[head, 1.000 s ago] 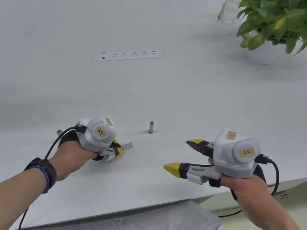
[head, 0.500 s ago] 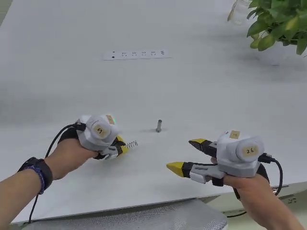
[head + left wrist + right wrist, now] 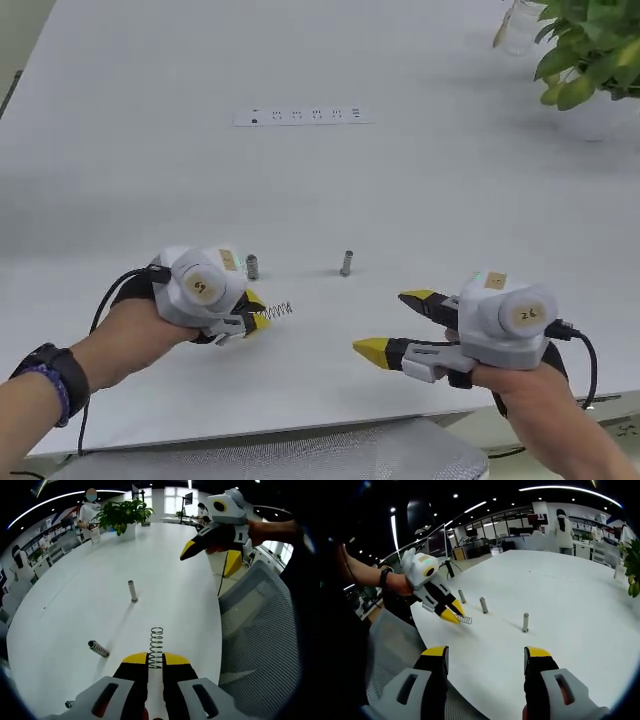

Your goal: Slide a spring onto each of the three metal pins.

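**A:** What's different?

**B:** The left gripper (image 3: 250, 315) has drawn back a little from the bare pin (image 3: 346, 263). That uncovers a sprung pin (image 3: 252, 266) just beside it.

**A:** And the count?

**B:** The right gripper view shows another sprung pin (image 3: 461, 596) too, so I judge two done and one to go.

**A:** Where's the last spring?

**B:** The spring (image 3: 157, 645) is pinched by one end in the left gripper's closed jaws. It juts forward, low over the worktop (image 3: 400, 180). The bare pin stands upright ahead of it, apart, slightly off its line. The right gripper (image 3: 383, 322) hangs wide open and empty.
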